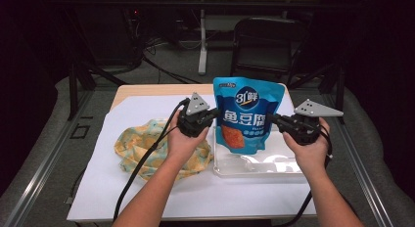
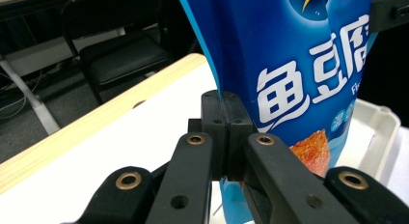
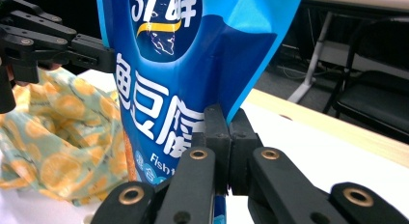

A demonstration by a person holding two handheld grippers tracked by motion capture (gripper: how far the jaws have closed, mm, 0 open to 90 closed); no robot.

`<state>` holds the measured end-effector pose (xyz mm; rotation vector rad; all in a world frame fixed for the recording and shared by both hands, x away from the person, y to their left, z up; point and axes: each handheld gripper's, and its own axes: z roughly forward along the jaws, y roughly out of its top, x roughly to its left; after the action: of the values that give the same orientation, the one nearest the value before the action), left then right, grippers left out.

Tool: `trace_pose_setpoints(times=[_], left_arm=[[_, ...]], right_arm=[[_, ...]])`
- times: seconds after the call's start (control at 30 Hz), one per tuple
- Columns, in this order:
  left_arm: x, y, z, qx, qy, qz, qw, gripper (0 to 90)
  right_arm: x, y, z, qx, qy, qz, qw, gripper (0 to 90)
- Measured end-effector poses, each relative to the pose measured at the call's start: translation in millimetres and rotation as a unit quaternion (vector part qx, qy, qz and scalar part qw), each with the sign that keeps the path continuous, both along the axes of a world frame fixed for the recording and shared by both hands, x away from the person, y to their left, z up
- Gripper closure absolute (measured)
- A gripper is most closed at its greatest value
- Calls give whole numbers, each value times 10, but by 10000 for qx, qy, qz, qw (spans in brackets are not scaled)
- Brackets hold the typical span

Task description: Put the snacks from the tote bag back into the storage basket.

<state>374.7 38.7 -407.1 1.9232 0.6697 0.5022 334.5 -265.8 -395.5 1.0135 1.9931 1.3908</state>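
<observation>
From the high view, the blue snack pouch (image 1: 247,114) hangs upright over the clear tray (image 1: 293,170), which looks bare inside, with a yellow cloth (image 1: 134,144) beside it on the table (image 1: 147,197). Left tool (image 1: 214,114) and right tool (image 1: 272,118) pinch opposite edges. Left gripper view: jaws clamped tight on the pouch's (image 2: 289,64) seam. Right gripper view: same clamp on the pouch (image 3: 193,64). Best lowered level, both sides together, so the pouch settles flat in the tray.

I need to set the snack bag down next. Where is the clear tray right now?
In the high view the clear tray lies on the white sheet, right of centre, directly under the blue pouch and beside the yellow patterned cloth.
</observation>
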Motion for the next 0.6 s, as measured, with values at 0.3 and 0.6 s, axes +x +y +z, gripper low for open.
trace_pose_setpoints(times=[0.3,0.6], left_arm=[[19,-55,-187,153,158,22,9998,900],[-3,-59,-321,264,266,41,9993,900]], right_arm=[[10,-24,-176,-55,163,-50,9998,900],[9,-17,-351,-15,287,-47,9996,898]])
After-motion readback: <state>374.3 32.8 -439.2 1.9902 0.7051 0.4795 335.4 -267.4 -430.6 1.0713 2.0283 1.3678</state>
